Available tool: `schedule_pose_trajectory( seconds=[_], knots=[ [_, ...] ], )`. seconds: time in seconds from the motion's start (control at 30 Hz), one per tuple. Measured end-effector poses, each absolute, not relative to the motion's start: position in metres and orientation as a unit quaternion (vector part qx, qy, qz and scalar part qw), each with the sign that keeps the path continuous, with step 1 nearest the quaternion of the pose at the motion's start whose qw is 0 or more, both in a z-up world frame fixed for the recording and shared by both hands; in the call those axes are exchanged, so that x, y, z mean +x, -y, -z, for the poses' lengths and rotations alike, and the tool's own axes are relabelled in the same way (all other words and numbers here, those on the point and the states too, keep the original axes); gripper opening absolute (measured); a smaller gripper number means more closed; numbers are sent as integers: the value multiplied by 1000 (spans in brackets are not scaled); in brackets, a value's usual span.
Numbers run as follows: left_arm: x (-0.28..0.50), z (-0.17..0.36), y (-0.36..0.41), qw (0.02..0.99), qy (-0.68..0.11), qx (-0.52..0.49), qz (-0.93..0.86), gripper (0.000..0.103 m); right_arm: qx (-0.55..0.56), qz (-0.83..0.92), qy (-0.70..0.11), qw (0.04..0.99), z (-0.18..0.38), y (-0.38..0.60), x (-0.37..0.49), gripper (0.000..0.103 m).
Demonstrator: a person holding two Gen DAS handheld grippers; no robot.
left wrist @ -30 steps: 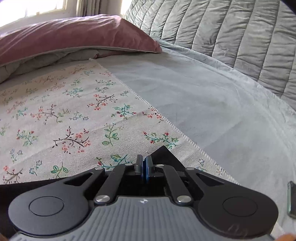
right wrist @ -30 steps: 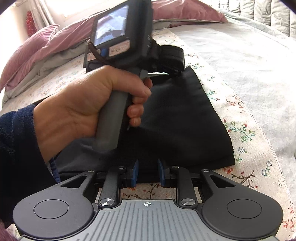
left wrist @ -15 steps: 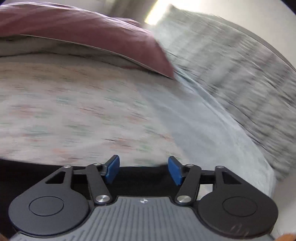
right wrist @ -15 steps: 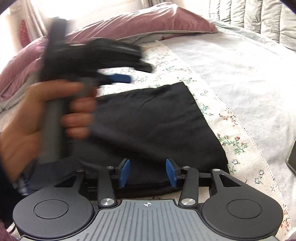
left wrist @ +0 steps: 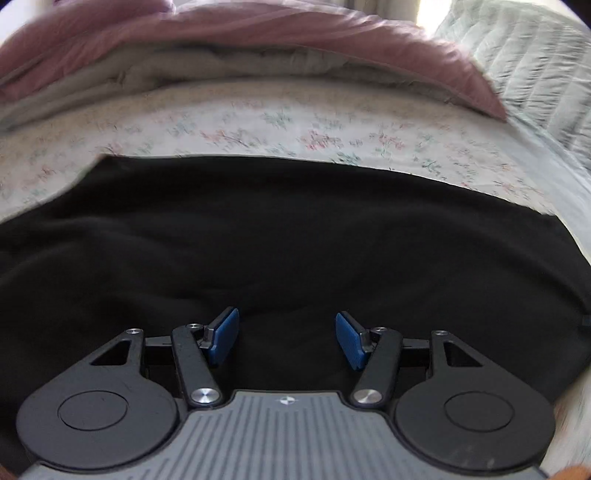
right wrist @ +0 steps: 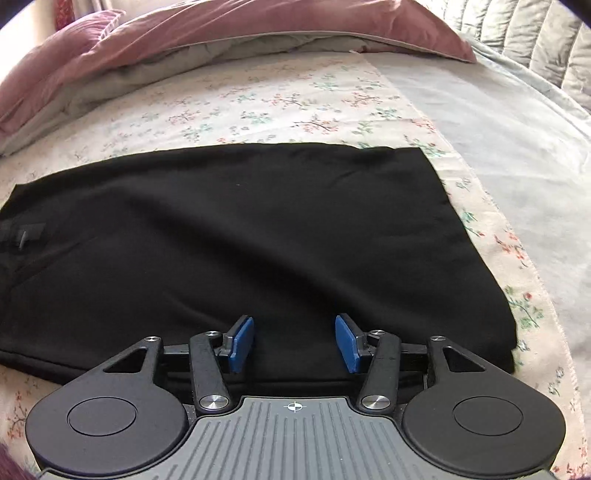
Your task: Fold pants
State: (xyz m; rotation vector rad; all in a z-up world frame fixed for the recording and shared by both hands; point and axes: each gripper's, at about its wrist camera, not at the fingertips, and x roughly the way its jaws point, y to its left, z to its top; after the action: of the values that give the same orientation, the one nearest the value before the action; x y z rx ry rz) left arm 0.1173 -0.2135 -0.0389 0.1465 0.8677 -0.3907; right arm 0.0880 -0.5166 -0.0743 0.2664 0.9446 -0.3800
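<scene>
One black pants, one floral cloth, two mauve pillows, two hand-held grippers.

The folded pants lie flat on a floral cloth spread over the bed. The cloth reaches past the pants on the far side and to the right. Right of the cloth lies the bare bedsheet, and beyond that, far right, a quilted cover. Pillows lie across the far edge, behind the cloth. The right gripper sits over the near edge of the pants; the left gripper is above the pants, with cloth and pillows beyond.
</scene>
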Motion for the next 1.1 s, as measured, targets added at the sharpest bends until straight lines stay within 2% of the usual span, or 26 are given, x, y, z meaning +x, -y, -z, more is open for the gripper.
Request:
schedule_pose_trajectory(
  seconds=[0.07,0.2,0.37,0.47,0.53,0.83,1.1],
  knots=[
    [109,36,195,885,-418,101,177,80,134,192,-450,862,75,525,79,48],
    [101,31,166,875,-441,86,182,86,129,249,-445,851,69,527,65,48],
    [88,41,158,888,-408,78,194,95,116,228,-418,871,58,510,74,51],
    [79,43,172,895,-388,100,195,99,94,205,-453,863,69,498,84,61],
    [79,40,174,891,-394,105,203,99,96,235,-455,854,74,506,80,73],
    [94,38,164,885,-417,79,190,99,182,296,-417,840,73,533,23,71],
    [88,40,163,886,-417,79,188,99,468,302,-269,786,82,591,-33,71]
  ],
)
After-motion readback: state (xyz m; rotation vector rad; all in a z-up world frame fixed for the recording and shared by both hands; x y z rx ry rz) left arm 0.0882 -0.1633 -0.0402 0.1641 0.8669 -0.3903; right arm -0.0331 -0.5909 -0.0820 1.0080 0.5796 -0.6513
